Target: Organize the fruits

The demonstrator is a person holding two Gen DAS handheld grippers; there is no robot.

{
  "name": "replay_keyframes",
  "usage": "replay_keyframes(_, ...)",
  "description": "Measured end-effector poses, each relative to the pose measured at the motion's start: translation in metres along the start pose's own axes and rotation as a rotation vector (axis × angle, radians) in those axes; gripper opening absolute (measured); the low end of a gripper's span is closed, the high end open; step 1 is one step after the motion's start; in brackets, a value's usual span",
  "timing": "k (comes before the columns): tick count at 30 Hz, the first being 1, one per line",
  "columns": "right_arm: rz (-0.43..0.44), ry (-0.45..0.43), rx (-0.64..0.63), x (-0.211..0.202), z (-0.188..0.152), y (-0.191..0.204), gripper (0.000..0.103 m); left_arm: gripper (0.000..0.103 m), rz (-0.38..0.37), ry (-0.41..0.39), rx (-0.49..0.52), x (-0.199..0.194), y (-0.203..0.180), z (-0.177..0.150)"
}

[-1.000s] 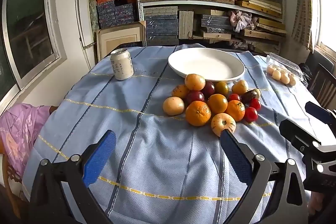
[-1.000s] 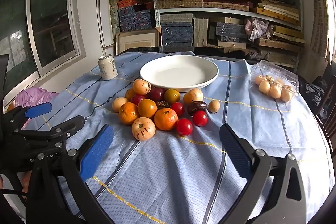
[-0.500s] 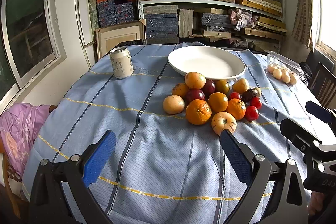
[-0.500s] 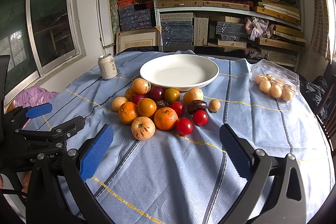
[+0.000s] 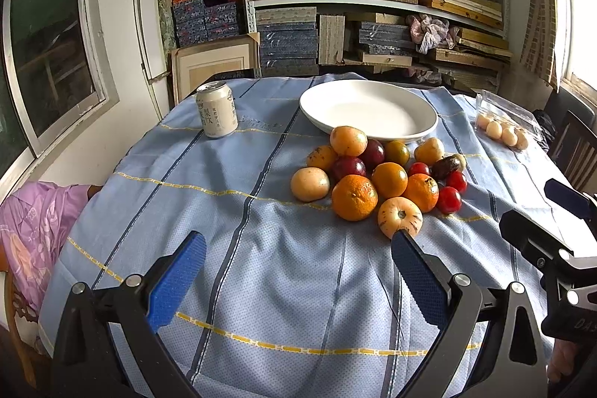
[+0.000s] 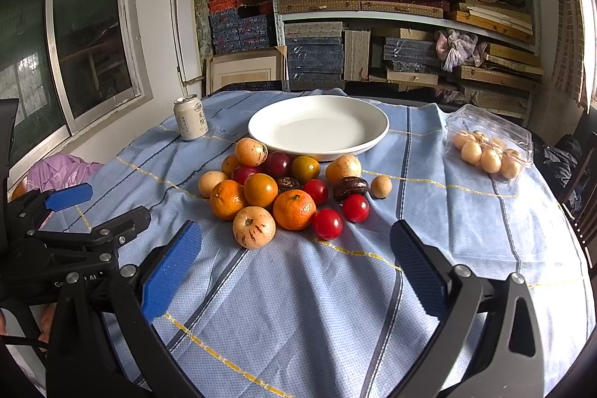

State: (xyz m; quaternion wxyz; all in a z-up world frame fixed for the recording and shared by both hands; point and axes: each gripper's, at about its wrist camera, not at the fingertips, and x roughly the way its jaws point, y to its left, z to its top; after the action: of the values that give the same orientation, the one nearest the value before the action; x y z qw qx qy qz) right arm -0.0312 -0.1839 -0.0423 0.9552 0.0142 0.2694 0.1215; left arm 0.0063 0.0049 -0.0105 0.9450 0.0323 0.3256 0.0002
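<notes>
Gaping wide and empty, both tongs, left (image 5: 298, 271) and right (image 6: 294, 263), face one plate (image 6: 373, 122), two mandarins (image 6: 294, 209).

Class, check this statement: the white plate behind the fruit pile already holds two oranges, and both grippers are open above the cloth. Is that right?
Not quite. The white plate holds nothing; the oranges lie in the fruit pile in front, as the right wrist view shows. The left gripper and right gripper are indeed open above the cloth.

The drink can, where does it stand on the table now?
In both views the drink can stands upright at the far left of the blue tablecloth, left of the white plate and apart from the fruit pile.
</notes>
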Motion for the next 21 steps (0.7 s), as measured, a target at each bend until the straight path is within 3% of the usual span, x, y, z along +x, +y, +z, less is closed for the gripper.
replay_keyframes(21,0.008,0.031,0.022,0.017,-0.005,-0.011,0.099,0.100,-0.021,0.040,0.004,0.013,-0.001,0.001)
